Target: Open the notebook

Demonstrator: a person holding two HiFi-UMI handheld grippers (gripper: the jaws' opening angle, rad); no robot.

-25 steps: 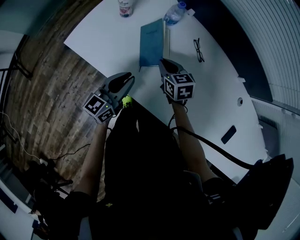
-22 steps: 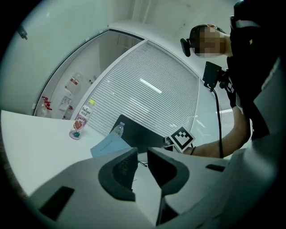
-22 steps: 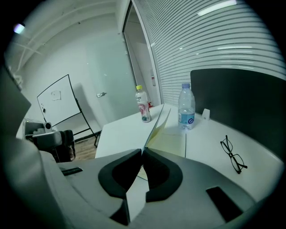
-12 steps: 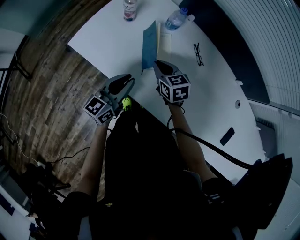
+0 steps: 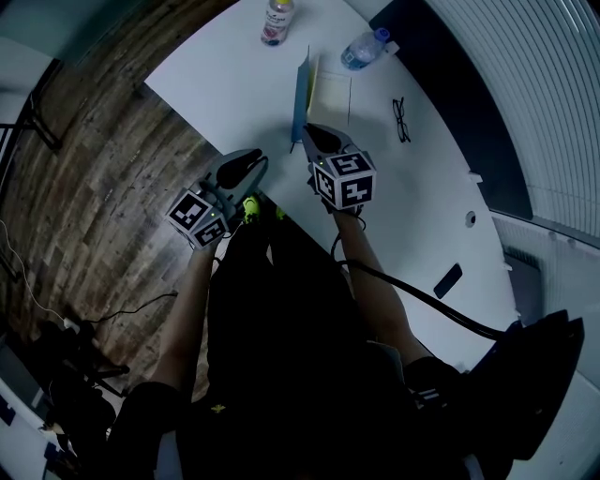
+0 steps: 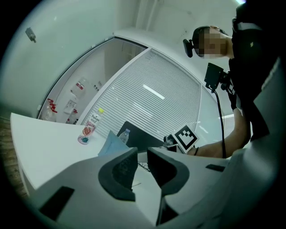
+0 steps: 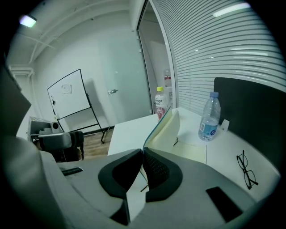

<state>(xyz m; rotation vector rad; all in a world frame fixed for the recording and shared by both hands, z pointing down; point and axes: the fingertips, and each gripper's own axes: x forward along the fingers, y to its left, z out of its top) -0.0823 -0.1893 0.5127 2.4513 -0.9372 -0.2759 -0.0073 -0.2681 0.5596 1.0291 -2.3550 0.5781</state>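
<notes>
I'm looking over white tbl [image 5: 225, 84] on wood-plank flr [image 5: 94, 141]; blinds [image 7: 214, 44] running along rt, whiteboard [image 7: 67, 100] standing in bkgd.

White table [image 5: 225, 94] — notebook [image 5: 330, 98], water bottle [image 5: 361, 49], drink bottle [image 5: 276, 21], glasses [image 5: 400, 119].

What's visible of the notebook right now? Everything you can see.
The notebook lies half open on the white table. Its thin blue-teal cover, cream on the inner side, stands nearly upright, hinged along the left of the block in the head view. The cream pages lie flat on the table. The right tool is closed on the cover's near edge; nothing else touches it. It sits between a drink bottle and a water bottle, apart from both.
</notes>
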